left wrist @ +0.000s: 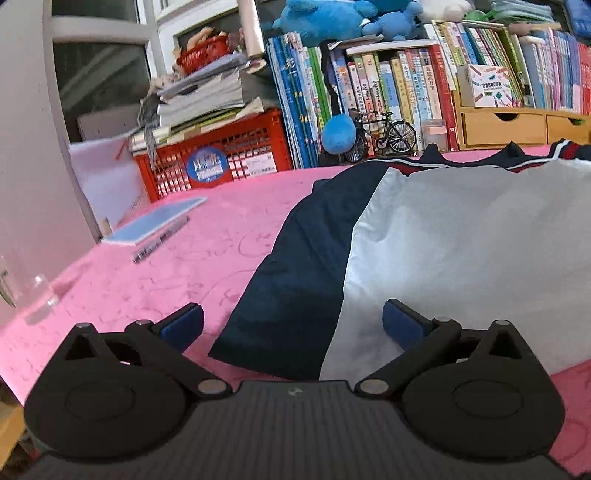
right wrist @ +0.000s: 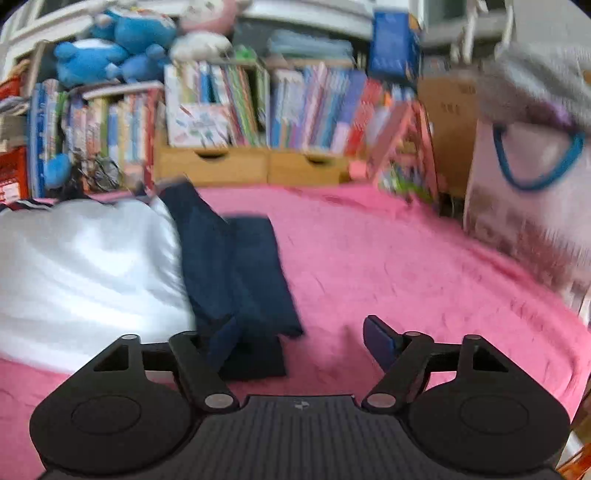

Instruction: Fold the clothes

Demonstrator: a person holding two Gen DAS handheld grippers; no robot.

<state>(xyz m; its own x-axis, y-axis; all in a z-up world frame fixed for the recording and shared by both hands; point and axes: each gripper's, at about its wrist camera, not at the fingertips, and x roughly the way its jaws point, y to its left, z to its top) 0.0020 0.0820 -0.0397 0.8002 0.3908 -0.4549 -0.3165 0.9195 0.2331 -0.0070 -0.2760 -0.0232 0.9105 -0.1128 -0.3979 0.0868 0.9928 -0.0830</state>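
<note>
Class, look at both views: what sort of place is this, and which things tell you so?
Probably a child's room or study at home. Rows of books fill the shelves, blue plush toys sit on top, and a jacket lies on a pink tablecloth.

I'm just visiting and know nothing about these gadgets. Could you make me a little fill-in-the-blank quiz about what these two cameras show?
1. The navy and white garment lies on a cloth coloured ____.
2. Both the left gripper and the right gripper have their jaws ____.
3. Behind the garment, a toy ____ stands before the books.
4. The crate under the paper stack is coloured ____.

Missing words: pink; open; bicycle; red
</note>
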